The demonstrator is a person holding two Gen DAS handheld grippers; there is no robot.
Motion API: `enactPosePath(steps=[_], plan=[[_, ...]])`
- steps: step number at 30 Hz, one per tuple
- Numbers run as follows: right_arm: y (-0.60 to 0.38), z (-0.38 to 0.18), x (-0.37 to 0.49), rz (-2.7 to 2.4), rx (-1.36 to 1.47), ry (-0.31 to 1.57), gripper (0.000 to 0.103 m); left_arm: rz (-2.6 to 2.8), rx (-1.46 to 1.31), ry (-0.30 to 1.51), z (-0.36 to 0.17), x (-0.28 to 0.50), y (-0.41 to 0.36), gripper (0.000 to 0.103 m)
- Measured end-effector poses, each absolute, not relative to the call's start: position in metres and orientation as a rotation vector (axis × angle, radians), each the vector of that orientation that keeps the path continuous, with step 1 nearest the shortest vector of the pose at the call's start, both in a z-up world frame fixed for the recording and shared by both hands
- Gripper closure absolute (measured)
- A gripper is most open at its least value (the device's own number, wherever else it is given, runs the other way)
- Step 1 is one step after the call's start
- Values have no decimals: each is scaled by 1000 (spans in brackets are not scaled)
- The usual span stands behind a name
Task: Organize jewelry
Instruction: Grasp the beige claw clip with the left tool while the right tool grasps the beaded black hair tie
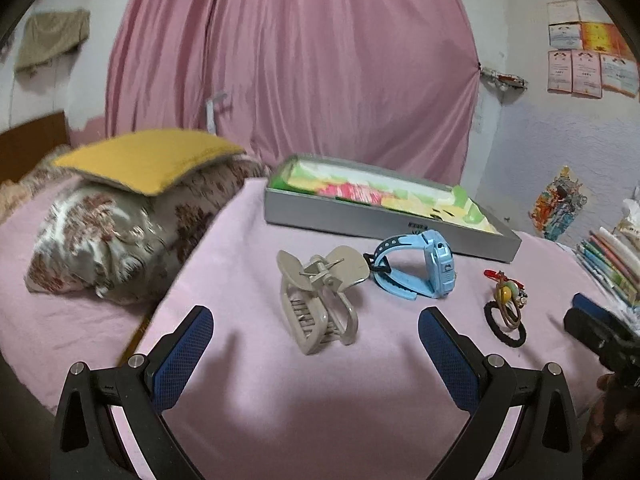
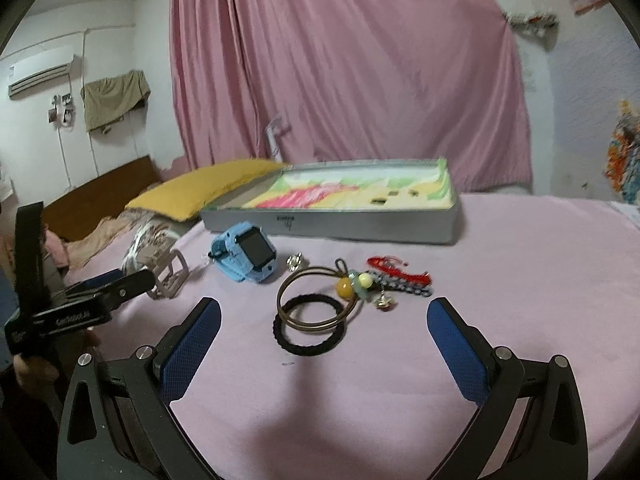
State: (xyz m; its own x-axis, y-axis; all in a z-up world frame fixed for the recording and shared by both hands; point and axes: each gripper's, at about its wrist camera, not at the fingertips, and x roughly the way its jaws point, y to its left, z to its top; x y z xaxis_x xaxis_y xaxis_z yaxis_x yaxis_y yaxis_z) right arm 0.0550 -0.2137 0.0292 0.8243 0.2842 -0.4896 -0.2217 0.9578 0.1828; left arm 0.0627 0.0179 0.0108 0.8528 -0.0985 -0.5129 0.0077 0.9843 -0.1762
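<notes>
Both pairs of jaws stand spread wide and grip nothing: left gripper [image 1: 316, 334] above the pink blanket [image 1: 320, 400], right gripper [image 2: 324, 330] likewise. Ahead lie one grey tin box [image 2: 332, 222], one blue watch [image 2: 246, 256], one beige hair claw [image 1: 320, 304], two hair ties [image 2: 310, 332], one red bracelet [image 2: 400, 270].

Dim, even indoor light, soft shadows, strong fisheye bending, dark vignetted corners, slight motion blur
</notes>
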Motion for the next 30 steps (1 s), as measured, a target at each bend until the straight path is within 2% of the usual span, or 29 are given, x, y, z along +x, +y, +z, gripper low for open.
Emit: enactPosePath(steps=[4, 6, 7, 13, 18, 23, 28, 29, 30], plan=[[-208, 26, 78, 317, 122, 643, 14, -101, -182, 602, 10, 81, 18, 0], [-205, 24, 91, 329, 107, 687, 28, -109, -178, 621, 10, 88, 16, 1], [-203, 23, 97, 330, 98, 707, 31, -110, -179, 630, 11, 91, 16, 2], [-196, 17, 124, 312, 59, 788, 47, -117, -216, 679, 9, 106, 19, 14], [-195, 19, 140, 313, 23, 828, 66, -124, -258, 743, 4, 120, 24, 34], [-190, 12, 152, 334, 3, 872, 71, -127, -255, 763, 3, 126, 21, 46], [-189, 12, 159, 360, 16, 884, 71, -127, -220, 786, 4, 131, 17, 46], [-188, 12, 160, 363, 15, 886, 73, -130, -215, 789, 4, 132, 17, 46], [-188, 12, 161, 362, 13, 884, 79, -133, -210, 794, 5, 133, 16, 46]])
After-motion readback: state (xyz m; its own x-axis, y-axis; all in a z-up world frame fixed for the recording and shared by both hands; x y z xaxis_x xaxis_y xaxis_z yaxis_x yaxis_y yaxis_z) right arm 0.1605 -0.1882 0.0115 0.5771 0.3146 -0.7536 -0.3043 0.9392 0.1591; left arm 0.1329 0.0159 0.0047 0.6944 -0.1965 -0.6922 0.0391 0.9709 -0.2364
